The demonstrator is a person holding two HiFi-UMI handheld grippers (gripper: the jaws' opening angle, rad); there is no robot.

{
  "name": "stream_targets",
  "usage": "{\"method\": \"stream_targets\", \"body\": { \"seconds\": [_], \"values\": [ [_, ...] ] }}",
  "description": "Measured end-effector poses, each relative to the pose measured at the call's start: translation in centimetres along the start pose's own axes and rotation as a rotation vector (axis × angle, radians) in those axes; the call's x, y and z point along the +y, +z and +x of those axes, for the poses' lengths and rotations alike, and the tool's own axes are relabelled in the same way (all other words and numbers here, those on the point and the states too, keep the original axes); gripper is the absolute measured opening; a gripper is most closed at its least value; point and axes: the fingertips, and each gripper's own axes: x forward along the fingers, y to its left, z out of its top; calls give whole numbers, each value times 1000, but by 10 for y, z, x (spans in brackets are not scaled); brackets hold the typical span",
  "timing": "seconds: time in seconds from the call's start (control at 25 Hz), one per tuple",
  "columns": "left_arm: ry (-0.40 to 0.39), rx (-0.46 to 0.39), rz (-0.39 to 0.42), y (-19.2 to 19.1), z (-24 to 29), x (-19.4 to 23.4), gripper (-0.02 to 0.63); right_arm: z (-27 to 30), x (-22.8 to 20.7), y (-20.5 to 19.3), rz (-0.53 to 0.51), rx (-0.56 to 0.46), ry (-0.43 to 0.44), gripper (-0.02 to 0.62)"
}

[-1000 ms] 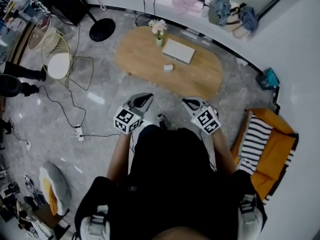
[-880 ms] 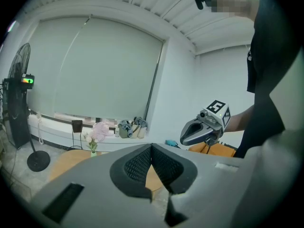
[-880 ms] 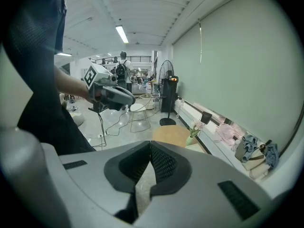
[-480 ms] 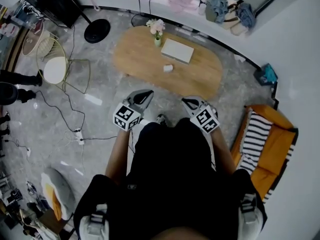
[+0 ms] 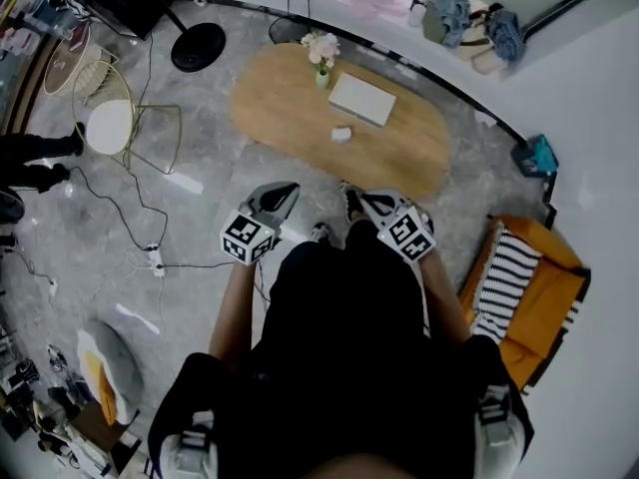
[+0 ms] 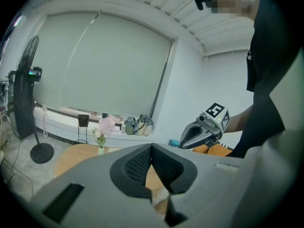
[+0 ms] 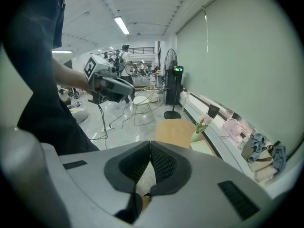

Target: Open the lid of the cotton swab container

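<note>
A small white container [image 5: 341, 135] sits near the middle of the oval wooden table [image 5: 300, 118], in front of a flat white box [image 5: 362, 99] and a vase of flowers [image 5: 321, 56]. I stand short of the table's near edge, with both grippers held at waist height and well apart from the container. My left gripper [image 5: 285, 191] is shut with nothing in it; its jaws meet tip to tip [image 6: 151, 148]. The right gripper [image 5: 365, 201] is likewise shut and empty [image 7: 150, 146]. Each gripper shows in the other's view: right gripper [image 6: 202, 131], left gripper [image 7: 111, 87].
An orange sofa with a striped cushion [image 5: 529, 292] stands at my right. A wire chair [image 5: 115, 128] and a fan base [image 5: 198, 46] are to the table's left. Cables and a power strip [image 5: 155, 260] lie on the floor at my left. Bags [image 5: 469, 18] rest on the window ledge.
A shoe has come forward beside the right gripper, toward the table. Both grippers stay shut and level, in much the same place before my body.
</note>
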Motion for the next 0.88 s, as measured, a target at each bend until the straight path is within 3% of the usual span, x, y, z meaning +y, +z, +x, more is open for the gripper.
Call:
{"method": "stream_targets", "body": {
  "seconds": [0.24, 0.88],
  "values": [
    [23, 22, -29, 5, 16, 22, 0, 24, -28, 8, -4, 17, 53, -6],
    [-4, 84, -22, 22, 91, 56, 0, 63, -106, 13, -10, 54, 123, -6]
  ]
}}
